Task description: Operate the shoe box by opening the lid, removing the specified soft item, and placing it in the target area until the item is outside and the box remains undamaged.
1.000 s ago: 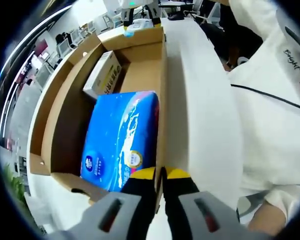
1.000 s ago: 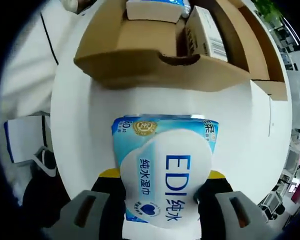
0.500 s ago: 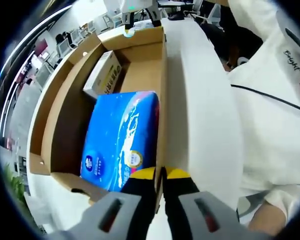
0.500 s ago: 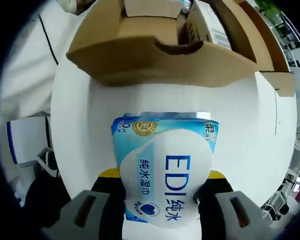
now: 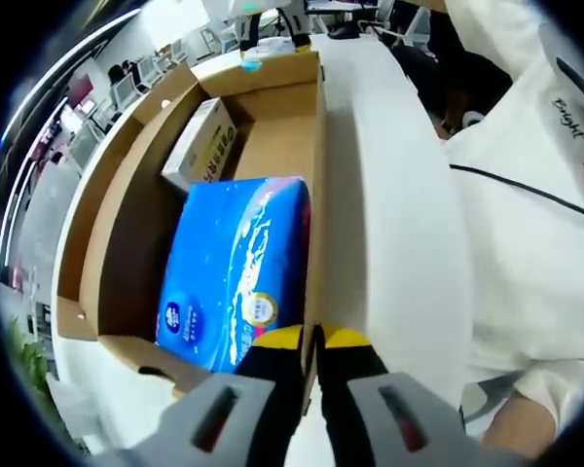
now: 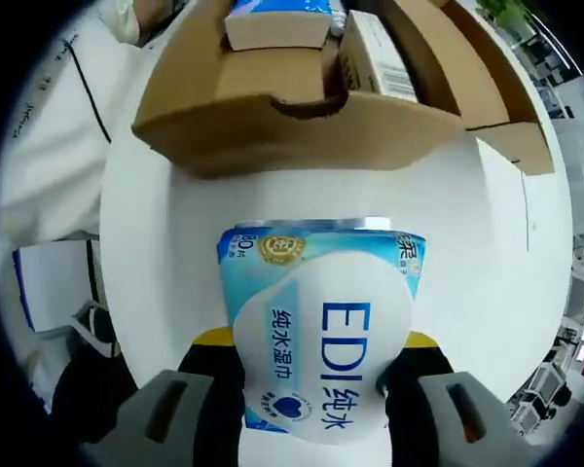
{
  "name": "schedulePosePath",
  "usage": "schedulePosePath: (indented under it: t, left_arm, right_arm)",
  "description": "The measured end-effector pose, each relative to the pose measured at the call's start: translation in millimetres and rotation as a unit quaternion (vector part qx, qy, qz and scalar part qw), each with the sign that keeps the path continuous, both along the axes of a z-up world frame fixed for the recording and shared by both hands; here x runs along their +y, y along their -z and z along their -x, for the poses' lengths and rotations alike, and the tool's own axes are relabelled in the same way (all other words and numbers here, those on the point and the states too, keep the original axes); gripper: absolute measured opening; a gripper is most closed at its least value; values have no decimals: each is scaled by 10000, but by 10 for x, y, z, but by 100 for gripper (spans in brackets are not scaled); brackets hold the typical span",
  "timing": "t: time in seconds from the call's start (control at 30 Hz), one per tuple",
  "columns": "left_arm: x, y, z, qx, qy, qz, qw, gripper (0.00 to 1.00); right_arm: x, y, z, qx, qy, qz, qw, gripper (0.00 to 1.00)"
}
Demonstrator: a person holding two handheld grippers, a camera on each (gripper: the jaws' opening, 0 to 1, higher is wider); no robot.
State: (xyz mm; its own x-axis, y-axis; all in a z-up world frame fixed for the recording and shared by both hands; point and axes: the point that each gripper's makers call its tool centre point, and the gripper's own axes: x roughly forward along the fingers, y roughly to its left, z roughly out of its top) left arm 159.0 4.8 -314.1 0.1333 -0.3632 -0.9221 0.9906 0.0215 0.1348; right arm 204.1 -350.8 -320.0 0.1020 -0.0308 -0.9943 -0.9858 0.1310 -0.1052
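Over the last second the right gripper (image 6: 314,365) kept its jaws clamped on the wet-wipe pack (image 6: 321,326), which was already outside the shoe box (image 6: 302,122) above the white table (image 6: 487,243). Only the view swung slightly. The left gripper (image 5: 311,341) stayed closed, seemingly pinching the box wall, so setting down probably remained.

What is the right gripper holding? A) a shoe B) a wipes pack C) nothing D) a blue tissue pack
B: the right gripper is shut on the light-blue wipes pack over the white table, outside the box; the blue tissue pack lies inside the box.
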Motion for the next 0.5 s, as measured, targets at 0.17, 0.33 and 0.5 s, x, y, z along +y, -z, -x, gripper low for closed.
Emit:
schedulePosePath:
  t: [0.17, 0.33, 0.5]
  left_arm:
    - [0, 0, -1, -26, 3, 3, 10000, 4]
    - [-1, -1, -4, -5, -3, 4, 10000, 4]
    - [0, -3, -1, -57, 23, 35, 10000, 4]
  right_arm:
    - [1, 85, 9, 170, -69, 127, 9998, 57]
    - [-16, 78, 1, 211, -34, 208, 9996, 57]
    - [-27, 98, 1, 283, -30, 278, 9992, 59]
